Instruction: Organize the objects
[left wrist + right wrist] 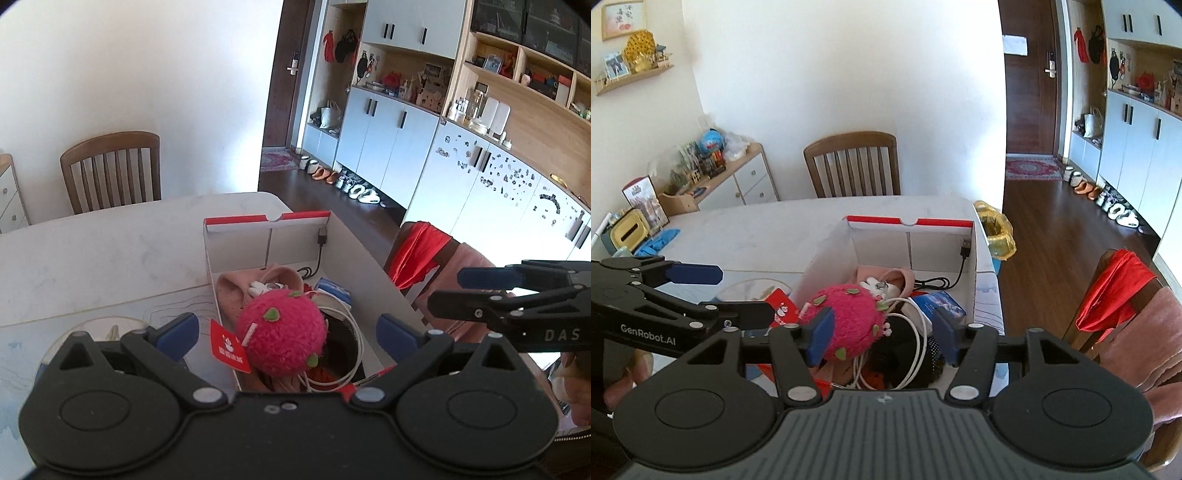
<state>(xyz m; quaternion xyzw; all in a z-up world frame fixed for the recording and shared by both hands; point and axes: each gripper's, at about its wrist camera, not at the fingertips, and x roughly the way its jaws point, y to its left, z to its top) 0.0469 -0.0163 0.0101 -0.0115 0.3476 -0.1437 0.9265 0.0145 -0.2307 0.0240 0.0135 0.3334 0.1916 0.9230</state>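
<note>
An open white box with a red rim [354, 251] [827, 251] stands on the marble table [92, 251] [768, 229]. On top of its contents lies a pink plush ball with green bits [284, 339] [849, 314] and a red tag [229, 347]. Under it are a pink cloth [229, 291], a white cable [919, 332], a black USB cable [964, 254] and a blue packet [942, 302]. My left gripper [288, 334] hovers open above the box. My right gripper [882, 334] is open too, its pads [822, 332] astride the plush without pressing it.
A wooden chair [853, 166] stands at the table's far side. Another chair draped with a red cloth [1115, 291] and a pink towel stands to the right. A yellow-bagged bin [997, 232] sits past the table's corner. A tissue box [624, 232] and blue gloves [661, 236] lie far left.
</note>
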